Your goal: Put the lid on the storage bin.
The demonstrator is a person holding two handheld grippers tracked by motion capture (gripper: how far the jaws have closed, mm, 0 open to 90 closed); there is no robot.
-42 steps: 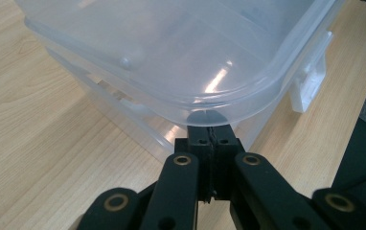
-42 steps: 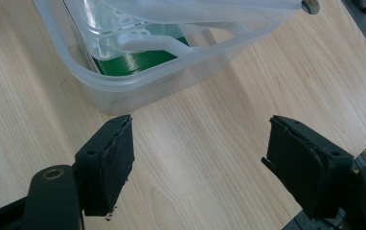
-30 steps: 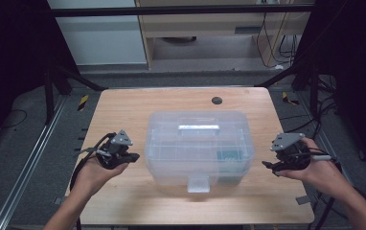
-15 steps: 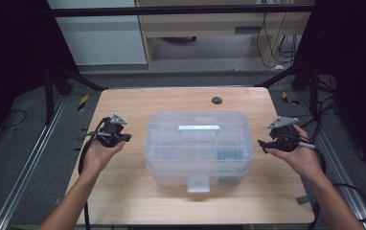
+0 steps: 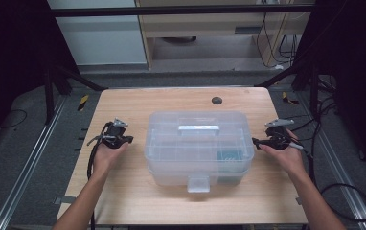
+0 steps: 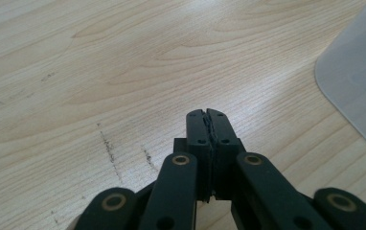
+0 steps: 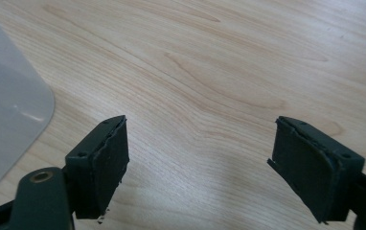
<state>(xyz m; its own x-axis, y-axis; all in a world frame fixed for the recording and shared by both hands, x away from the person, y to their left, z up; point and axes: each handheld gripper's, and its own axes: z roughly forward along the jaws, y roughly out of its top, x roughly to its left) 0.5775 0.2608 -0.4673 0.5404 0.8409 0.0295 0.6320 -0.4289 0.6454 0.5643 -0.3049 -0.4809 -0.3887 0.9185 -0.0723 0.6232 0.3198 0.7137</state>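
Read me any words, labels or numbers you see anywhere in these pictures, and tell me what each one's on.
No text can be read anywhere.
The clear plastic box has a pale strip on its lid and a teal patch inside: any print there is too small and blurred to tell.
The wooden table, left gripper and right gripper show no markings.

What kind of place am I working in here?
Probably a lab or workshop recording station: a light wooden table on a black metal frame, loose cables on the floor, and a clear plastic lidded box centred for handling.
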